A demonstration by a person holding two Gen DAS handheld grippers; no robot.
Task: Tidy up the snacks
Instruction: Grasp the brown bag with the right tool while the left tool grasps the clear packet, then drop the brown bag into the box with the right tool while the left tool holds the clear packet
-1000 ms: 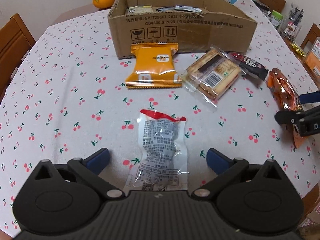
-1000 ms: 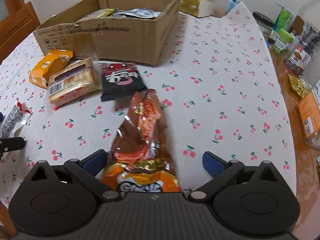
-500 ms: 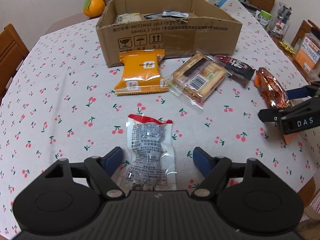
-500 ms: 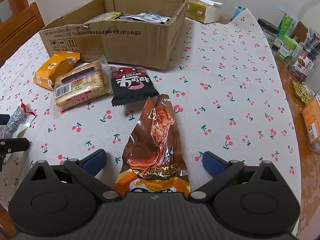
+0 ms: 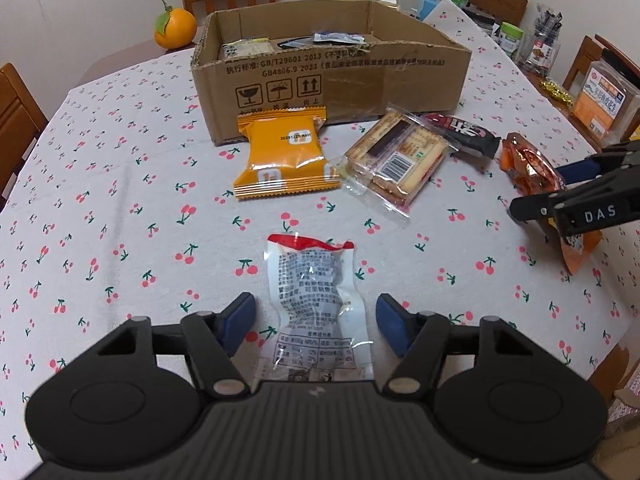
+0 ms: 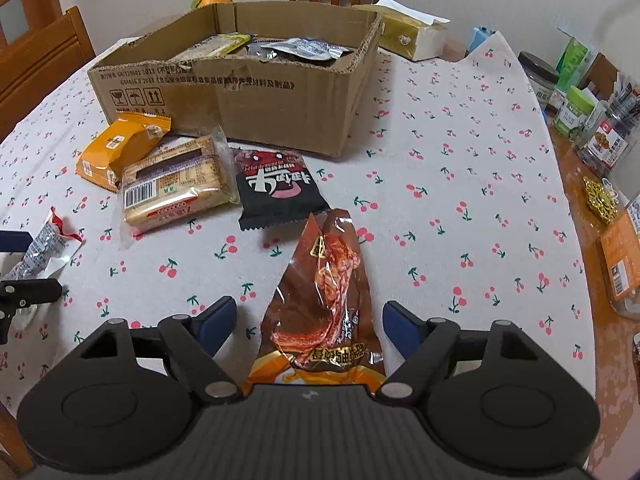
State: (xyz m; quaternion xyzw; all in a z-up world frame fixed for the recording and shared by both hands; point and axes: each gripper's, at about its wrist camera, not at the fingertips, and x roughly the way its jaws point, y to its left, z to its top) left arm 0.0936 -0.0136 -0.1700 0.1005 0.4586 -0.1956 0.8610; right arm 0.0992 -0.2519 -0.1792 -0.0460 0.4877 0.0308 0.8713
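My left gripper (image 5: 315, 322) is open, its blue pads on either side of a white and red vacuum pouch (image 5: 316, 306) lying on the cherry tablecloth. My right gripper (image 6: 308, 326) is open around a brown and orange snack bag (image 6: 326, 300) on the cloth. An open cardboard box (image 5: 332, 80) with several packets inside stands at the back. In front of it lie an orange packet (image 5: 286, 154), a clear cracker pack (image 5: 394, 158) and a black packet (image 6: 276, 188). The right gripper also shows at the right in the left wrist view (image 5: 560, 196).
An orange fruit (image 5: 175, 29) sits behind the box on the left. Jars and packets (image 6: 592, 120) crowd the right table edge, with an orange box (image 6: 622, 264) beside them. A tissue box (image 6: 412, 34) stands behind the cardboard box. Wooden chairs surround the table.
Both grippers have tilted up slightly and drawn back a little, so the box and far wall show more. The left jaws have narrowed around the pouch. Nothing is gripped.
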